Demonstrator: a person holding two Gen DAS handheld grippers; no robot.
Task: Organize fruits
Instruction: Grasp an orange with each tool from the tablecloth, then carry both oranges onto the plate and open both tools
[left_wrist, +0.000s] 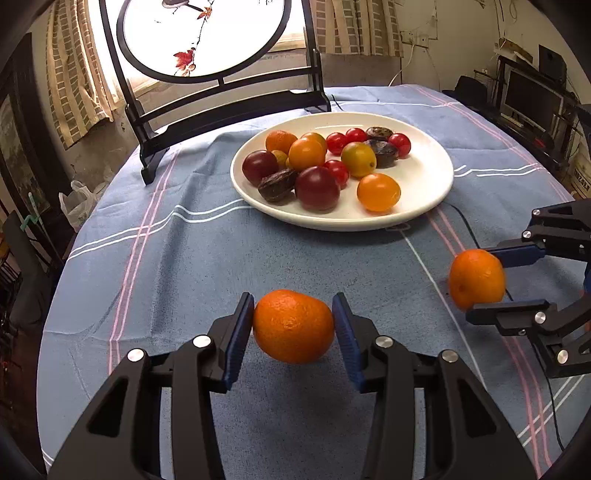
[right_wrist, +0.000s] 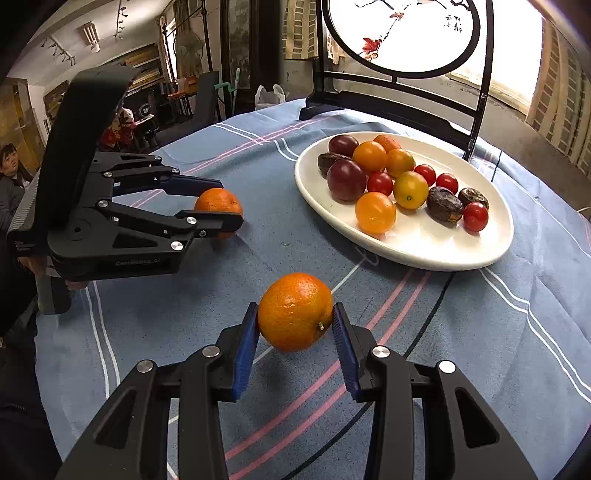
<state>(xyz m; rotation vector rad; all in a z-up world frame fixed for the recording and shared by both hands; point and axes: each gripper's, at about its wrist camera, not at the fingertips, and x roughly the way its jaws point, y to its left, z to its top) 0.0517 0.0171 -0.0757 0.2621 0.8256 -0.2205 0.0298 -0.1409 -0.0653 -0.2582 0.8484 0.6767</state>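
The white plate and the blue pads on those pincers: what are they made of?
White plate: probably glazed ceramic; smooth, glossy, with soft window reflections, though melamine is possible. Blue pads: likely rubber or soft plastic; matte with fine ribbing, pressed against the orange.

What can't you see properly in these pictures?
- Left gripper's orange: in the right wrist view, its lower half is hidden behind the left gripper.
- Small yellow fruit on the white plate: left wrist view, mostly hidden behind bigger fruit.
- Round painted screen: top cut off by the edge in both views.
- Screen's writing: too small to read.
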